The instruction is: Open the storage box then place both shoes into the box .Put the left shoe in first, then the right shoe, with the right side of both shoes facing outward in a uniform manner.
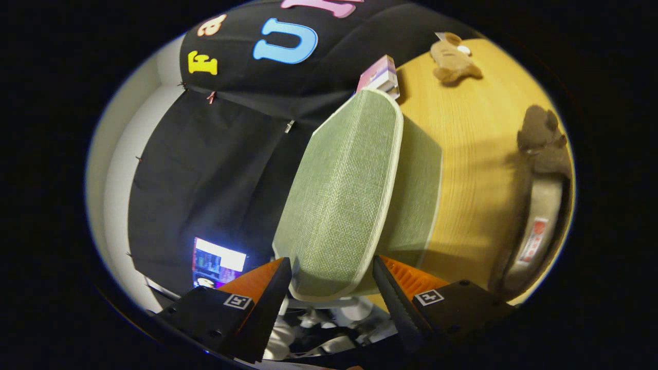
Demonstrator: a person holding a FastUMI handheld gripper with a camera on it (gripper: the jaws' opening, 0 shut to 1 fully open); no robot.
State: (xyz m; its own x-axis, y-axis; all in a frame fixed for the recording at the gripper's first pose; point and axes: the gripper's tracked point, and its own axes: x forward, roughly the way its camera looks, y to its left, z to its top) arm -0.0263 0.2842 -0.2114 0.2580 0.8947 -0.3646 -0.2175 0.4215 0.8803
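The green fabric storage box [419, 190] stands on the wooden table just ahead of the fingers. Its lid [339, 200], green with pale trim, is raised and tilted up off the box. The lid's near end sits between my two fingers. My gripper [331, 275] is shut on that end, one finger pressing on each side. A brown fuzzy shoe [542, 154] with a pale sole lies on the table to the right of the box, beyond the right finger. Under the lid's near end, white and dark shapes [318, 321] show, and I cannot tell what they are.
A brown plush toy [453, 61] lies on the wooden table [478, 154] beyond the box. A small pink and white carton [380, 74] stands behind the lid's far corner. A lit screen [218, 262] glows by the black cloth wall, left of the fingers.
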